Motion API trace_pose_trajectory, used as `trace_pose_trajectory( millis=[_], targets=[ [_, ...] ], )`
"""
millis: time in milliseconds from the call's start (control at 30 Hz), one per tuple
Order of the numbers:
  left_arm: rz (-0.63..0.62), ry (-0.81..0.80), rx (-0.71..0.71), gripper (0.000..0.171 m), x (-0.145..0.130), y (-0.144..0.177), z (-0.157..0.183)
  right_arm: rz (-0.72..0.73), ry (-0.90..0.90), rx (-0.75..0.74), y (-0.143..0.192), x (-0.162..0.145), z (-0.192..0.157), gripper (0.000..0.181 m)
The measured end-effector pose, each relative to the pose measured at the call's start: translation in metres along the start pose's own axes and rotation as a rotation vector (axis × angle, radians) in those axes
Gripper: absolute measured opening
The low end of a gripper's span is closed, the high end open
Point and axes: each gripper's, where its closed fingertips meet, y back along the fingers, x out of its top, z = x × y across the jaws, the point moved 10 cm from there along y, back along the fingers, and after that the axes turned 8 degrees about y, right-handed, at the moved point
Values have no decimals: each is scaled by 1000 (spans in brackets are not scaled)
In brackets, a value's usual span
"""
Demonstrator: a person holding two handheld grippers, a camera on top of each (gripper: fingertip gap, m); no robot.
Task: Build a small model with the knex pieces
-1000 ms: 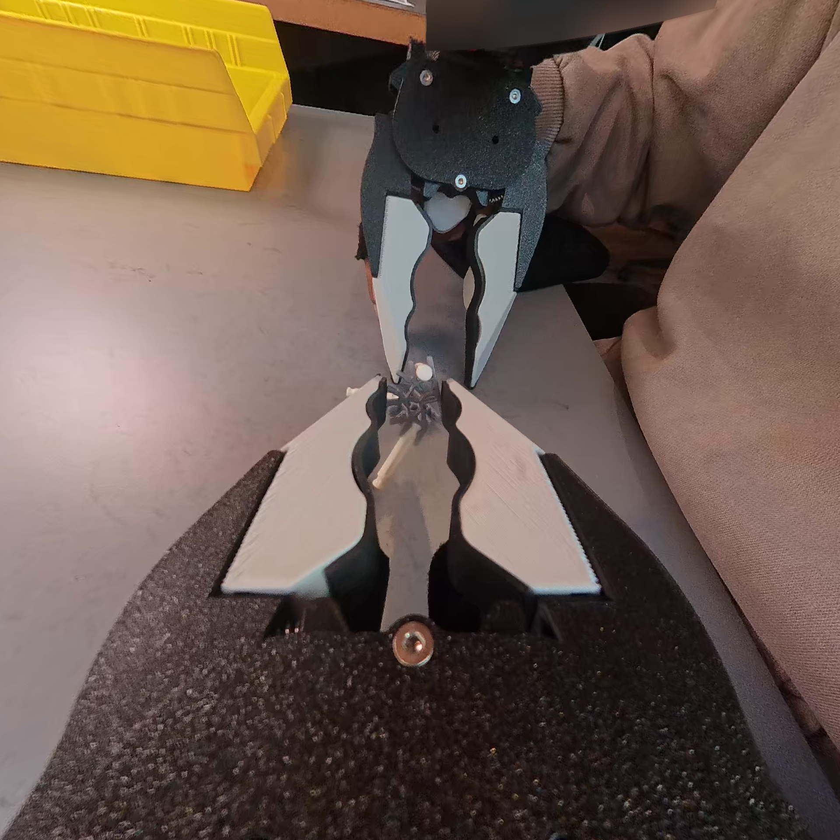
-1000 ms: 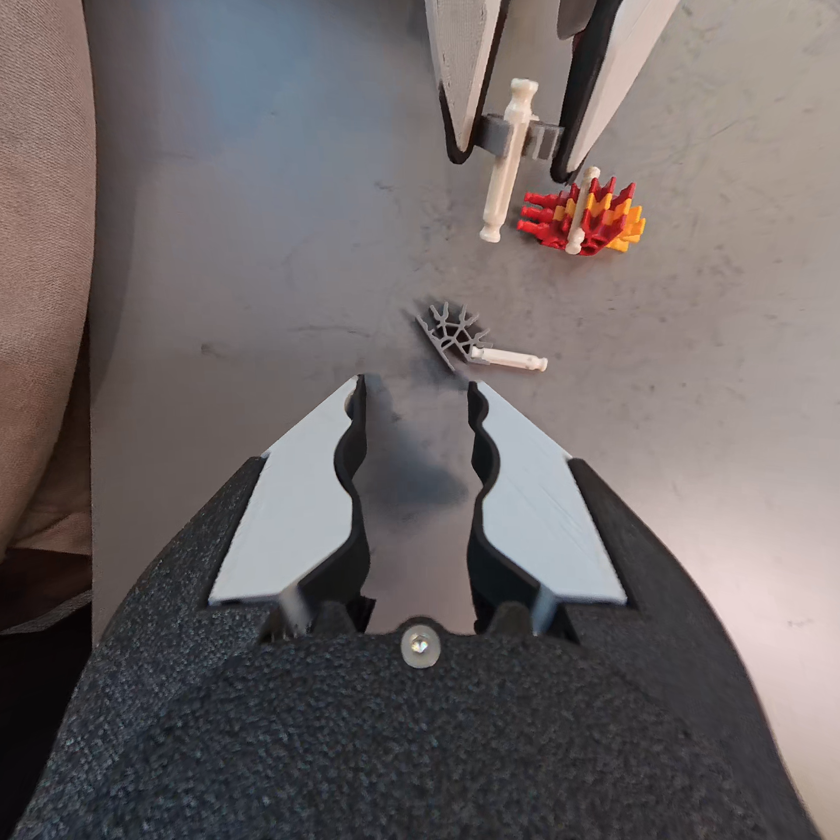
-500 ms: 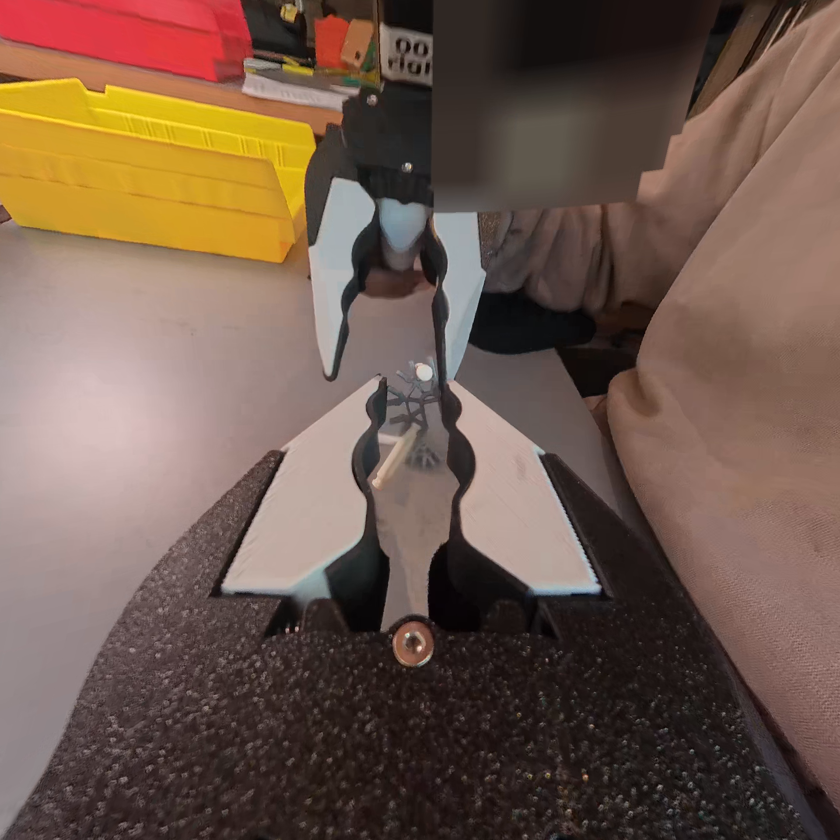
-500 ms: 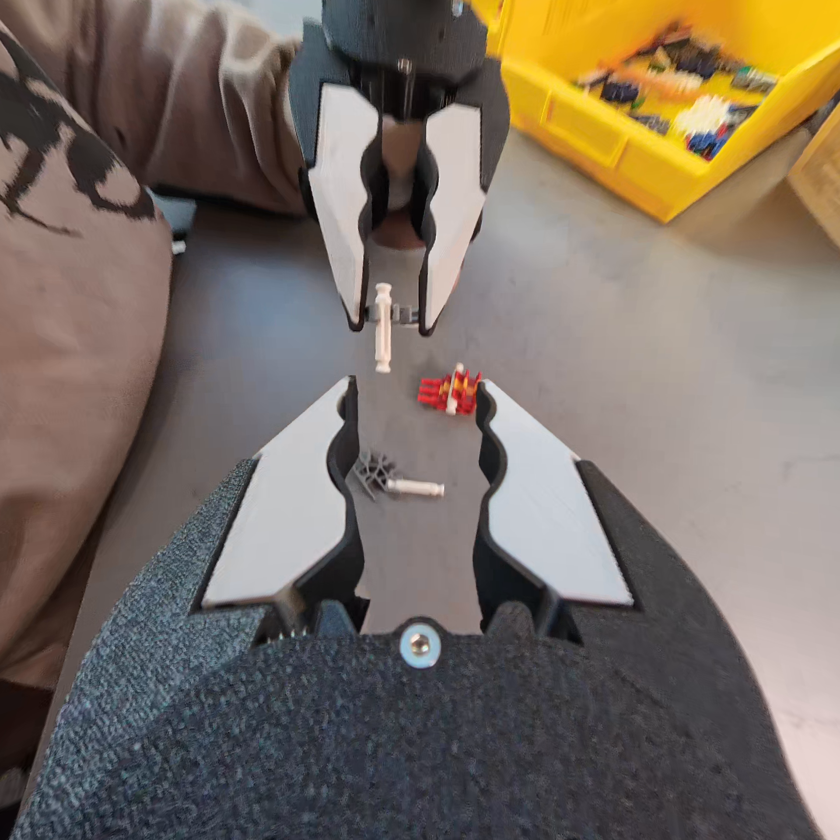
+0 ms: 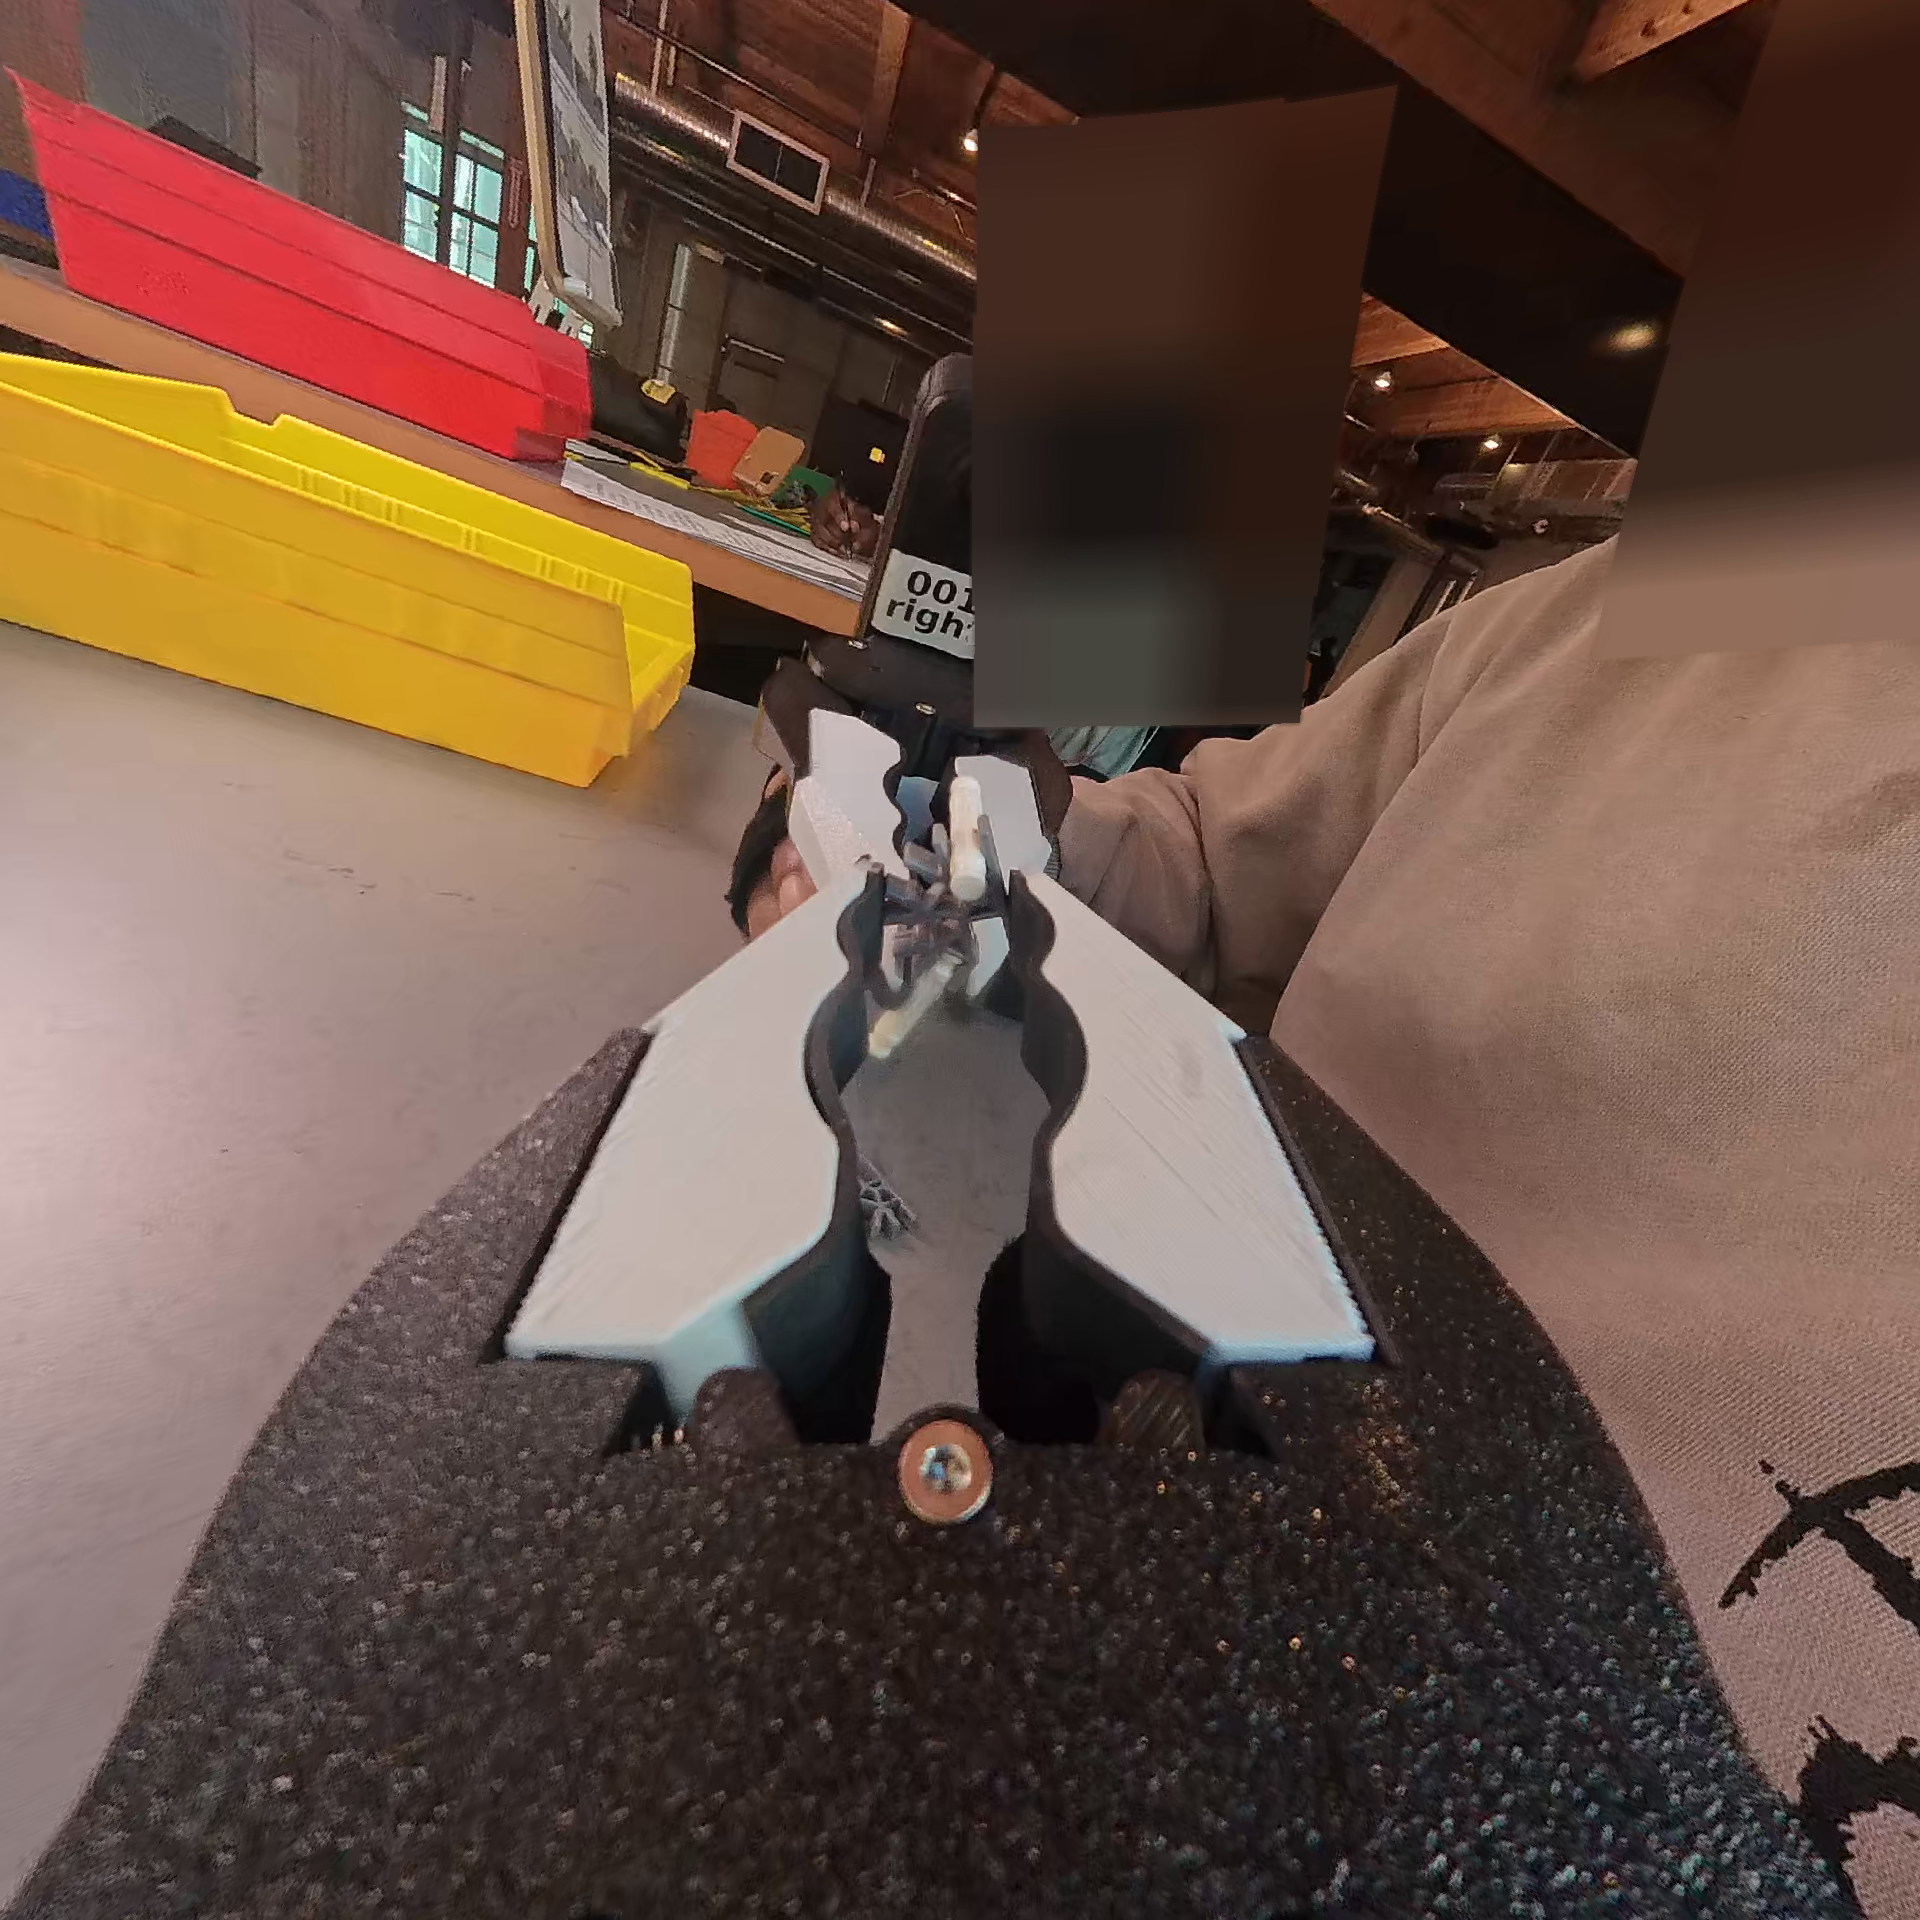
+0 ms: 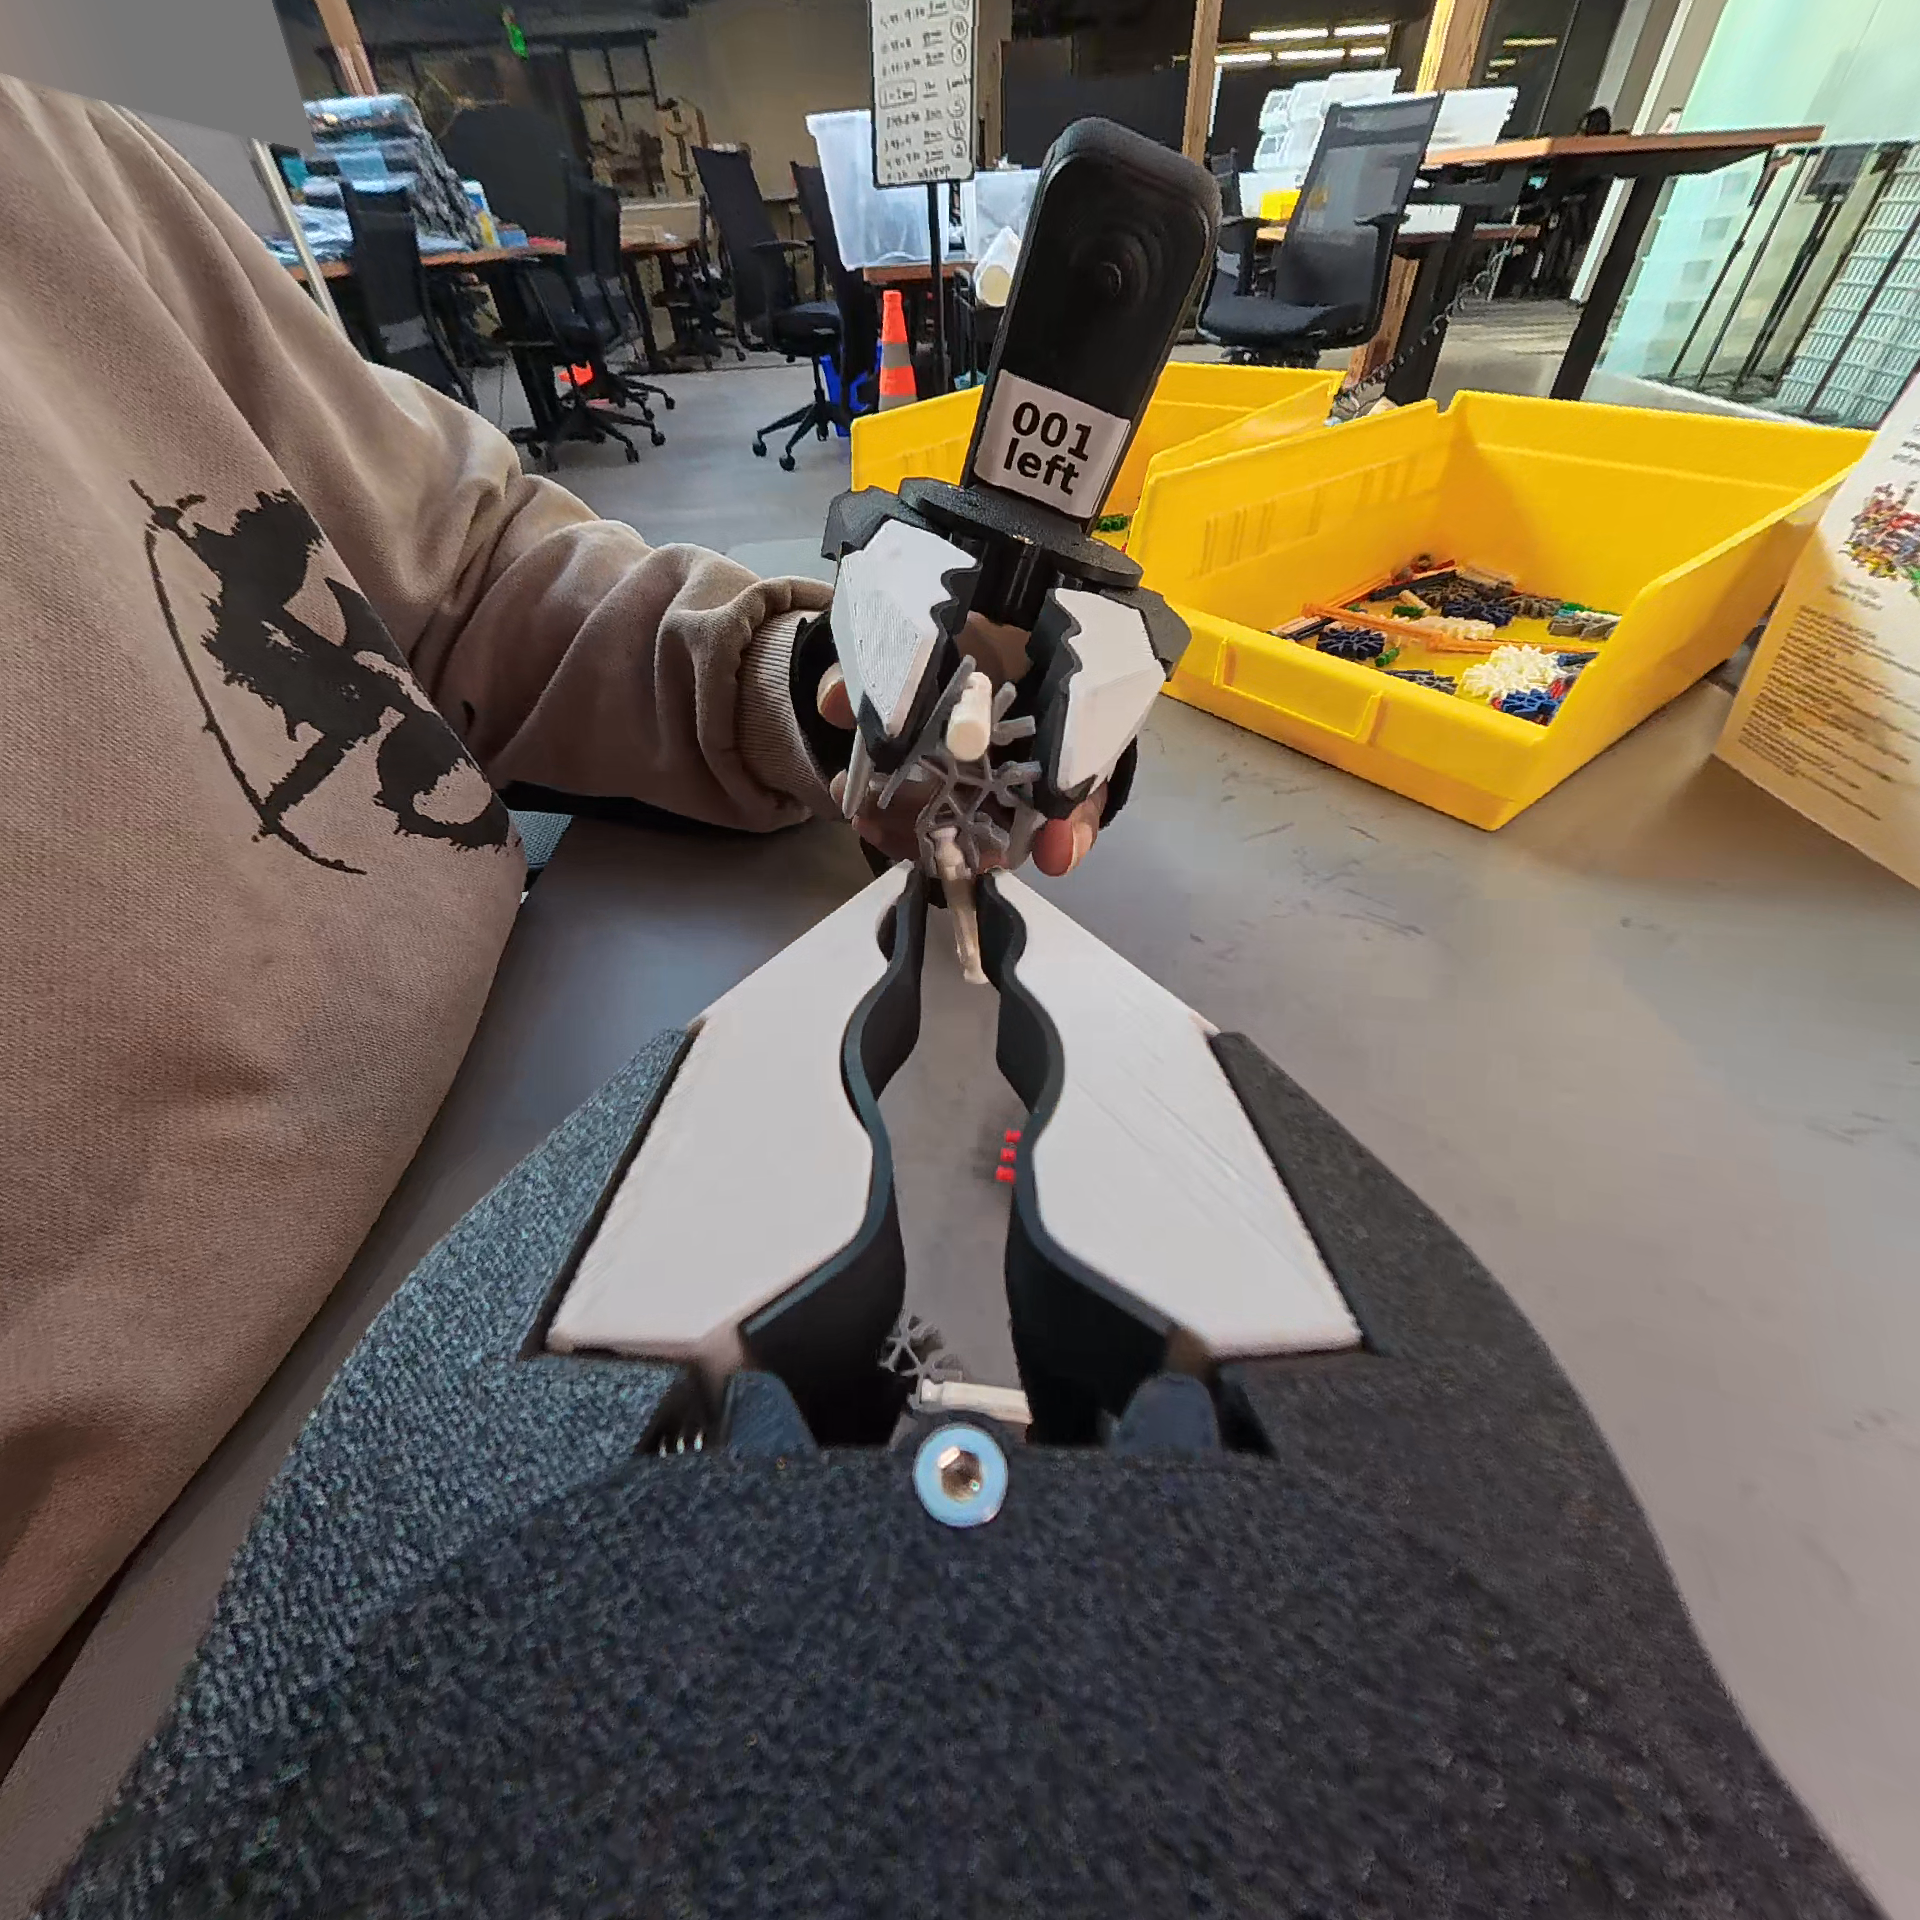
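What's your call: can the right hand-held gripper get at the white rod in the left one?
Probably yes. The rod sticks out below the grey connector clamped in the left hand-held gripper, and its free end sits between the right hand-held gripper's tips, nothing between.

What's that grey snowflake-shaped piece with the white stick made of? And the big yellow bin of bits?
The grey snowflake-shaped piece looks like hard moulded plastic: thin crisp spokes, dull sheen. The white stick seems smooth plastic too, with moulded ridges. The big yellow bin is probably glossy plastic; its walls shine evenly.
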Motion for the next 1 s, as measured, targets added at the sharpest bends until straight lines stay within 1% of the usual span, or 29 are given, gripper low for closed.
trace_pose_trajectory(
  millis=[167, 200, 233, 267, 400, 567, 600, 700, 733, 767, 1000],
  targets=[
    [4, 20, -9, 23, -1, 0, -2, 15, -15, -12, 2, -2, 0, 7],
    [0, 18, -9, 23, -1, -1, -2, 18, -18, -21, 1, -3, 0, 11],
    [-7, 14, -6, 23, -2, -1, -1, 20, -23, -24, 0, -2, -1, 23],
    [-17, 8, -2, 22, -3, -3, -1, 29, -30, -20, -2, -1, -1, 31],
    [-24, 5, -9, 22, -5, -5, 0, 13, -22, -12, -6, -1, -4, 36],
    [-48, 1, -32, 22, -8, -9, 3, -25, 19, -48, -9, -2, -6, 45],
    [-51, -1, -32, 22, -8, -10, 3, -34, 31, -47, -10, -2, -8, 44],
    [-50, -2, -31, 22, -8, -10, 3, -54, 59, -15, -13, -2, -13, 22],
    [-50, 1, -38, 22, -8, -10, 3, -51, 62, -18, -13, -2, -13, 22],
    [-49, 3, -46, 22, -8, -9, 4, -52, 58, -24, -13, -2, -13, 15],
    [-42, -1, -46, 22, -6, -8, 4, -34, 47, -13, -8, -1, -10, 14]
  ],
)
